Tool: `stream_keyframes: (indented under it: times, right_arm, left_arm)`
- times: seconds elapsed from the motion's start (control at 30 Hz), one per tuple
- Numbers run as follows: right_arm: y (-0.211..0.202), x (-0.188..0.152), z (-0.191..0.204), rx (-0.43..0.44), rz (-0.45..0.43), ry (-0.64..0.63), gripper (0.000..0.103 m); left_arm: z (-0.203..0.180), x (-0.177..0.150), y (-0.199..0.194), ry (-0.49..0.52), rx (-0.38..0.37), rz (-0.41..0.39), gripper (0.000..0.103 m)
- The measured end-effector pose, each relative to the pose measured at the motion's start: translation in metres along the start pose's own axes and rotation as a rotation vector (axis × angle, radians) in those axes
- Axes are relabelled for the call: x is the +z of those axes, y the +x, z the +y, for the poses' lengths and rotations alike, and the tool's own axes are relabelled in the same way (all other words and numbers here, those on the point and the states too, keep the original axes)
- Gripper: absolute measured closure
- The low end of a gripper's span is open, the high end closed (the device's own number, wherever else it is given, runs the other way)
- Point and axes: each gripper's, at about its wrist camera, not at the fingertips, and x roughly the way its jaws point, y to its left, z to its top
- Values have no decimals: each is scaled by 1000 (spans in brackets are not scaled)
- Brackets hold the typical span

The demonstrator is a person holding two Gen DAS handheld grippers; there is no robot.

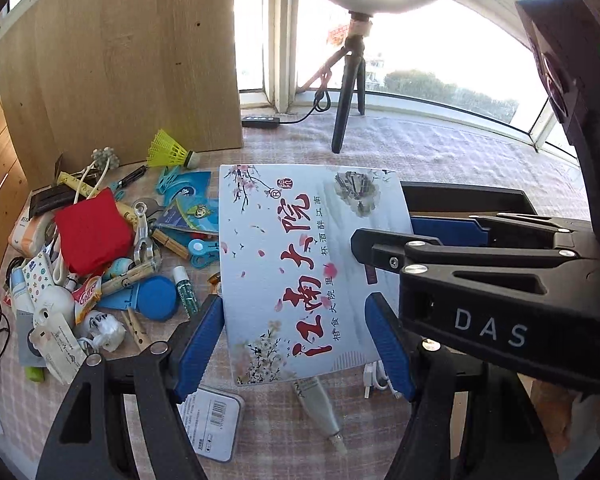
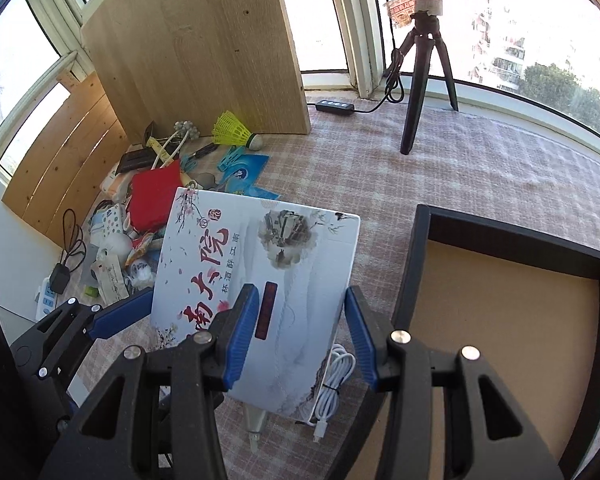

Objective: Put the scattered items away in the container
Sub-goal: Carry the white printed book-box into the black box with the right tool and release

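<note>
White printed packet between two grippers, above checked cloth.
Left to right: clutter pile (shuttlecock, pegs, red pouch); left gripper spread wide around the packet's near end; right gripper straddling its right edge, contact unclear; dark-walled container well right.

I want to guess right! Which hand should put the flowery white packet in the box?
Right. The right gripper seems to pinch the flowery white packet, and the black tray lies just beside it; the left gripper is open.
</note>
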Motion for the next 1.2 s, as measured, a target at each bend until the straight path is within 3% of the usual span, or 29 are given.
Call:
stream_keyframes:
  times: [0.43,0.73,0.83,1.0,1.2]
  right_arm:
    - [-79,-65,-124,-145,-14,201,59]
    - [-116,-100,-172,-250,13,250,58]
    - [-127,-106,-181,-340,-26,268,49]
    - [-127,-102,-171,-311,-33,245,50]
    - [-112,-89,-134,-243,-33,179,50]
  left_arm:
    - [-140,-10,-3,197,-197,23,33]
    - [-211,-28,2,352,-271,57,31]
    - [-214,-33,-1,397,-233,46,28]
    - [-188,-31,-3,338,-225,60,28]
    - [-134,-26,-3,235,-146,55,28]
